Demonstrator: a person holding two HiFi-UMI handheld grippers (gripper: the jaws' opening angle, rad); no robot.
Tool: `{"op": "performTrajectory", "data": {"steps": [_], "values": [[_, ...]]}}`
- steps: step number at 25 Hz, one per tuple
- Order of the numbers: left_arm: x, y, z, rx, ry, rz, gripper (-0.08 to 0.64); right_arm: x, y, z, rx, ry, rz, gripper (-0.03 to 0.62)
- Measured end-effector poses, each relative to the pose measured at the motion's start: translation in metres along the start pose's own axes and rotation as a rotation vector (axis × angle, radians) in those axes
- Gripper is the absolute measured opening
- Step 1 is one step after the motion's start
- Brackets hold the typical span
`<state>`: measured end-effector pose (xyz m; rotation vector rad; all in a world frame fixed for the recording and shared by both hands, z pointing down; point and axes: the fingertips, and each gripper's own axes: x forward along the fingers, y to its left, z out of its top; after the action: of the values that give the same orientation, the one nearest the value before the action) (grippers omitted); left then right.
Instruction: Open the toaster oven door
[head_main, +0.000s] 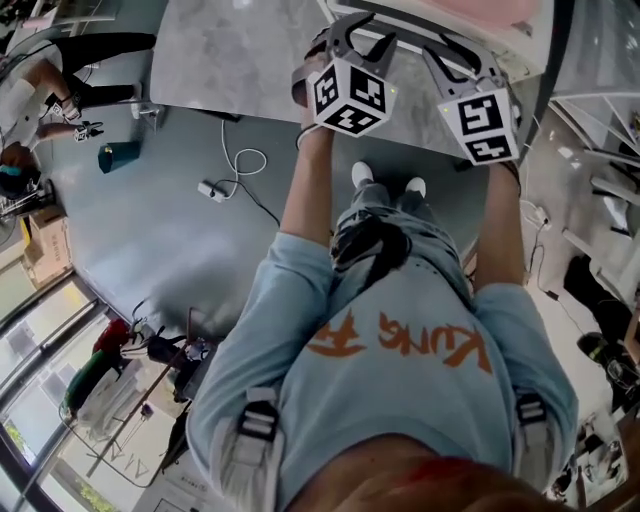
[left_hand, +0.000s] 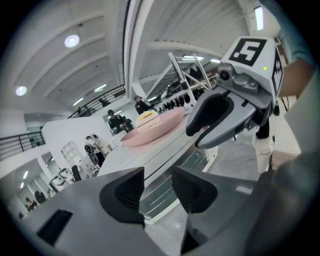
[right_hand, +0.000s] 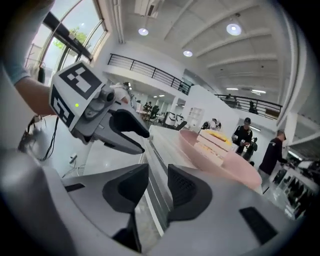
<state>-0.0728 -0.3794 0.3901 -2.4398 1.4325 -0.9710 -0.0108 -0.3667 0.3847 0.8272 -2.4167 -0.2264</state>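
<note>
The white toaster oven (head_main: 505, 45) stands at the top of the head view, just ahead of both grippers. A pink plate (left_hand: 155, 127) with a pale layered food sits on its top. In the left gripper view my left gripper (left_hand: 157, 192) is open, and the oven's glass front (left_hand: 160, 197) shows through the gap, beyond the jaws. My right gripper (right_hand: 157, 187) is open too, and the oven's white front edge (right_hand: 155, 170) runs through its gap; whether the pads touch it I cannot tell. Each gripper sees the other: the right gripper (left_hand: 227, 112) and the left gripper (right_hand: 107, 122).
A grey marbled tabletop (head_main: 230, 50) lies left of the oven. On the floor are a white cable with a plug (head_main: 235, 170) and a teal object (head_main: 118, 155). A person (head_main: 45, 90) sits at the far left, with clutter (head_main: 120, 370) at lower left.
</note>
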Motion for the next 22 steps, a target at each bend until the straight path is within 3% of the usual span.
{"op": "performTrajectory", "data": {"steps": [4, 7, 13, 19, 22], "values": [[0.009, 0.005, -0.008, 0.229, 0.085, -0.048, 0.163, 0.012, -0.003, -0.003, -0.168, 0.106, 0.005, 0.12], [0.016, 0.003, -0.013, 0.336, 0.127, -0.094, 0.163, 0.016, -0.004, -0.009, -0.249, 0.177, 0.025, 0.118], [0.025, -0.002, -0.024, 0.443, 0.174, -0.171, 0.163, 0.024, 0.0, -0.017, -0.319, 0.256, 0.074, 0.106], [0.033, -0.003, -0.027, 0.543, 0.19, -0.157, 0.152, 0.027, -0.001, -0.027, -0.39, 0.324, 0.102, 0.1], [0.034, -0.003, -0.023, 0.536, 0.186, -0.144, 0.141, 0.028, -0.002, -0.03, -0.407, 0.341, 0.102, 0.095]]}}
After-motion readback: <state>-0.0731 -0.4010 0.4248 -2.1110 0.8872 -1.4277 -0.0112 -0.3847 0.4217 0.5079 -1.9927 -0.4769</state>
